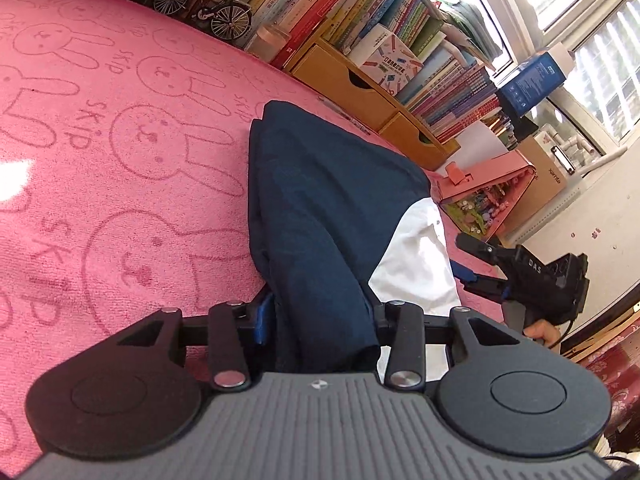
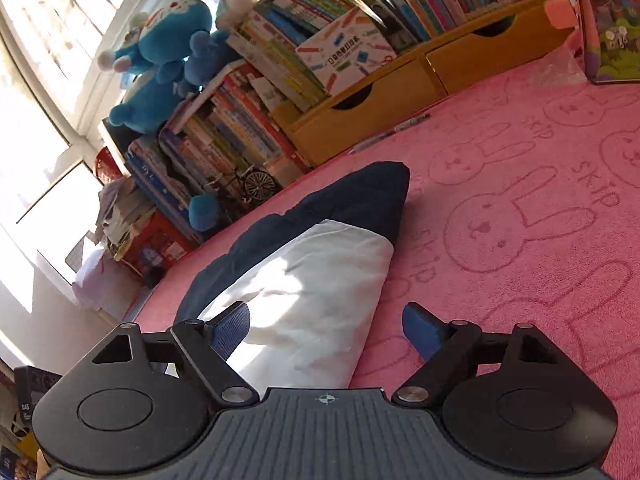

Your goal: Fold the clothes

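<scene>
A navy and white garment [image 1: 324, 216] lies folded in a long strip on the pink rabbit-print cover [image 1: 100, 152]. My left gripper [image 1: 320, 320] is shut on the garment's near navy end, and the cloth bunches between the jaws. In the right wrist view the garment [image 2: 304, 272] shows its white panel in front and its navy part behind. My right gripper [image 2: 326, 330] is open, with one blue pad [image 2: 230, 326] over the white panel and the other over the cover. The right gripper also shows in the left wrist view [image 1: 532, 280], to the right of the garment.
A wooden drawer unit [image 2: 380, 108] stacked with books [image 2: 280, 60] runs along the far edge of the cover. A model bicycle [image 1: 208, 4], blue plush toys [image 2: 160, 60] and a pink box [image 1: 488, 188] stand nearby. Windows are at the side.
</scene>
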The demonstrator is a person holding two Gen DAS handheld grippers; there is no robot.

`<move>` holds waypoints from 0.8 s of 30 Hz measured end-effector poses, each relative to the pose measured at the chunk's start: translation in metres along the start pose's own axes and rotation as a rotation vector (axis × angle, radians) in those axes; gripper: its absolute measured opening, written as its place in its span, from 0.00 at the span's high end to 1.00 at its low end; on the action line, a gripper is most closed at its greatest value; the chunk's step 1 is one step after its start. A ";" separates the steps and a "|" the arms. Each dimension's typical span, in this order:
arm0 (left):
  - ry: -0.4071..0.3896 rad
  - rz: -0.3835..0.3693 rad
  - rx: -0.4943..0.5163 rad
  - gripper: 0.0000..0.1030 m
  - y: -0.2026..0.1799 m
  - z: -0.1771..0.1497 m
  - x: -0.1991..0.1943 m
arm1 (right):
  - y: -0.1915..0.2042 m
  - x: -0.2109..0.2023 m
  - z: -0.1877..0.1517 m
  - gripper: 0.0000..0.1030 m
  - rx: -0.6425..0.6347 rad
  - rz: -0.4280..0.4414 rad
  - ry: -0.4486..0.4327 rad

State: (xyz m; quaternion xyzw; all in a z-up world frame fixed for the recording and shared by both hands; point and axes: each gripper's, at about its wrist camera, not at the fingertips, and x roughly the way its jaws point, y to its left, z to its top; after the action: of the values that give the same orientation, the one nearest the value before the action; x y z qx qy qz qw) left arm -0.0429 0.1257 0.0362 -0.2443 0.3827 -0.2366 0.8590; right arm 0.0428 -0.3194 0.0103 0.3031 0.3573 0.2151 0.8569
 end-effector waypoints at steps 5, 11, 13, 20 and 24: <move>-0.030 0.099 0.126 0.61 -0.020 -0.010 -0.004 | -0.001 0.056 0.029 0.52 0.045 0.058 0.024; -0.044 0.244 0.246 0.46 -0.042 -0.011 0.003 | 0.041 0.124 0.061 0.39 -0.190 -0.057 0.081; -0.044 0.300 0.283 0.32 -0.045 -0.013 0.003 | 0.046 0.126 0.056 0.29 -0.220 -0.113 0.060; -0.008 0.369 0.265 0.00 -0.034 -0.017 -0.008 | 0.074 0.060 0.011 0.03 -0.516 -0.217 -0.066; -0.005 0.389 0.237 0.00 -0.039 -0.015 -0.014 | 0.092 0.019 -0.020 0.02 -0.646 -0.151 -0.052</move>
State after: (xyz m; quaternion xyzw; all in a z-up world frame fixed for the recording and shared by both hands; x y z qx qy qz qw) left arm -0.0713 0.1007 0.0580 -0.0636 0.3900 -0.1091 0.9121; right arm 0.0259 -0.2346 0.0515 -0.0062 0.2701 0.2453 0.9310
